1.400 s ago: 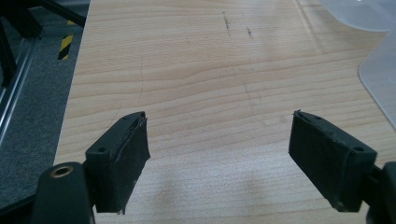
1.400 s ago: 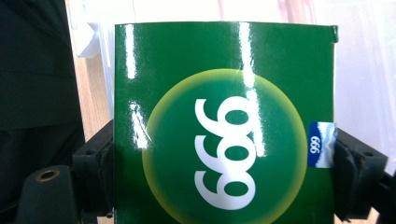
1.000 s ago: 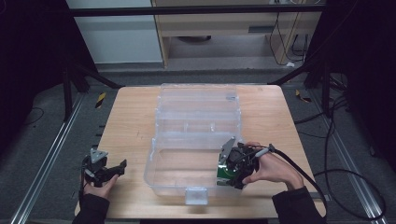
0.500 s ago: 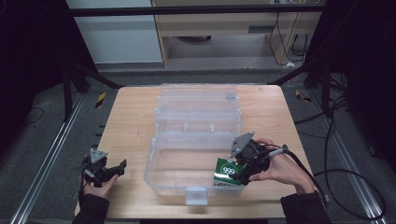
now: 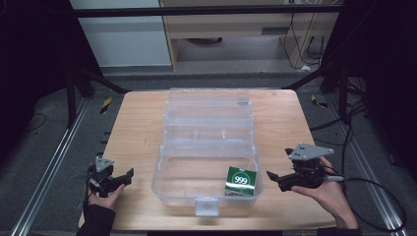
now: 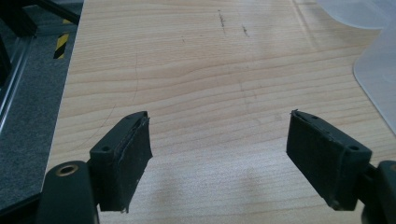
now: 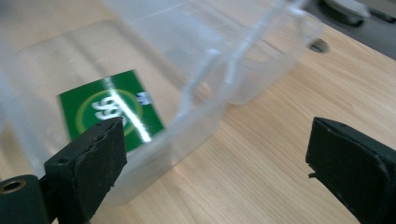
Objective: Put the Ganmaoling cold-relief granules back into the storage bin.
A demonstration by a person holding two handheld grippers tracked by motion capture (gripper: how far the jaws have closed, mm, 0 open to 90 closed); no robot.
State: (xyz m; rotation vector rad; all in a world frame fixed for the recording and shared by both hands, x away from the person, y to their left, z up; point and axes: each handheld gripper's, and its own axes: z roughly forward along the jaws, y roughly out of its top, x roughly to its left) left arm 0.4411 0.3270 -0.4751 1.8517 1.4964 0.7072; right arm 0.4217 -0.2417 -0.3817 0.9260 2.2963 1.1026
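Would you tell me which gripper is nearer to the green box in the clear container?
Right. The right gripper is just outside the container, beside the green box; the left gripper sits across the container.

Clear glossy plastic box (image 5: 206, 147) on matt wood table (image 5: 133, 128).

You've got one clear plastic box (image 5: 206, 147), one green packet (image 5: 241, 181) and two grippers on one table (image 5: 133, 128).
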